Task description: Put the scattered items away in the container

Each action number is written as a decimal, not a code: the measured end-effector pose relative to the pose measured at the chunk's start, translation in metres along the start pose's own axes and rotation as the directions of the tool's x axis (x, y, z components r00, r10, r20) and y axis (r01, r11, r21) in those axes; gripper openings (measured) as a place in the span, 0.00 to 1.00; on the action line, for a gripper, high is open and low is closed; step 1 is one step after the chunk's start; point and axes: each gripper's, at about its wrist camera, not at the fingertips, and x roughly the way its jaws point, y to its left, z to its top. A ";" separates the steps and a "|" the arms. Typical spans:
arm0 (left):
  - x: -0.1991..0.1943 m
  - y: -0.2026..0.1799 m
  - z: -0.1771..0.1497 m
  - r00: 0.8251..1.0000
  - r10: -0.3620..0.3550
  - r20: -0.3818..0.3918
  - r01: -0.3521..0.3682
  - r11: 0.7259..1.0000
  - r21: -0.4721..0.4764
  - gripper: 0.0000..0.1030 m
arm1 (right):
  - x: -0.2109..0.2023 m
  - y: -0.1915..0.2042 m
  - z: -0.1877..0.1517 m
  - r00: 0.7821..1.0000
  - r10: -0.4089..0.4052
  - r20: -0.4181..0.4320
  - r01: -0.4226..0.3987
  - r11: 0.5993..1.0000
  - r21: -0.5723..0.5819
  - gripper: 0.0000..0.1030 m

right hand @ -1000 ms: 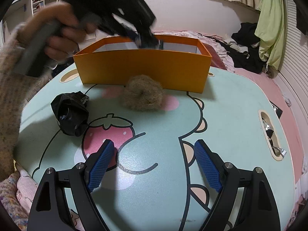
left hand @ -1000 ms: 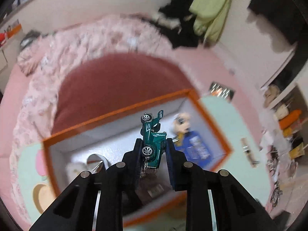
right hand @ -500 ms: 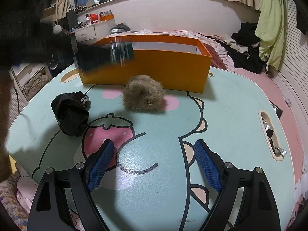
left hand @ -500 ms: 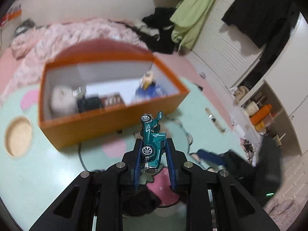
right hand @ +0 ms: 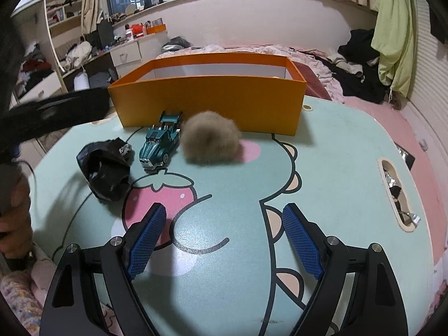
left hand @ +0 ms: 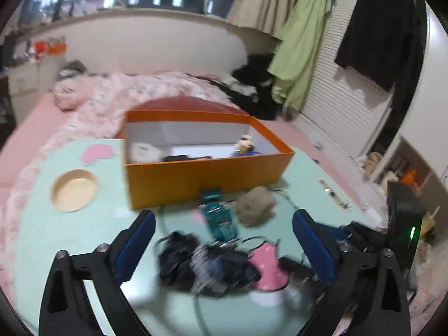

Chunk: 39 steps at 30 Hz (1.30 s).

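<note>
The teal toy truck (right hand: 158, 145) now sits on the bench (right hand: 322, 173), outside the orange box (right hand: 207, 103), just in front of its near wall, with the tan fluffy ball (right hand: 210, 142) right beside it and a crumpled black bag (right hand: 107, 169) close on its other side. A second ago that truck was pinched between the fingers of the left hand-held gripper (left hand: 224, 240) and was poised over the open box; half a second ago it was still clamped, but the gripper had pulled back from the box. Now the left hand-held gripper stands spread wide and holds nothing, and the truck (left hand: 219, 218) lies free on the mat between and ahead of its fingers, blurred in the left wrist view. So the truck has been set down on the bench rather than dropped into the container, which in my judgement puts the tidying no further on for that item: it must be picked up once more. Inside the box (left hand: 207, 168) a white fluffy thing (left hand: 144, 151), a dark flat item and a small figure in blue (left hand: 246, 147) already lie, so part of the job looks done. The right hand-held gripper (right hand: 224, 240) hovers low over the bench with its blue pads (right hand: 145, 240) far apart and nothing between them, much as it was a second ago. Three items seem left outside: truck, fluffy ball, black bag.
</note>
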 end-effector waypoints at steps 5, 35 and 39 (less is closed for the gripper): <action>0.011 0.015 -0.021 0.994 0.083 -0.070 -0.081 0.996 0.025 0.99 | -0.017 -0.018 0.038 0.998 0.005 0.057 -0.006 1.000 0.019 0.83; 0.036 0.024 -0.031 0.977 0.081 -0.197 -0.084 0.996 -0.009 1.00 | 0.157 -0.017 0.184 0.834 -0.382 -0.399 0.332 0.924 -0.191 0.34; 0.036 0.024 -0.030 0.978 0.079 -0.196 -0.082 0.997 -0.011 1.00 | 0.150 -0.021 0.184 0.869 -0.271 -0.413 0.248 0.962 -0.110 0.23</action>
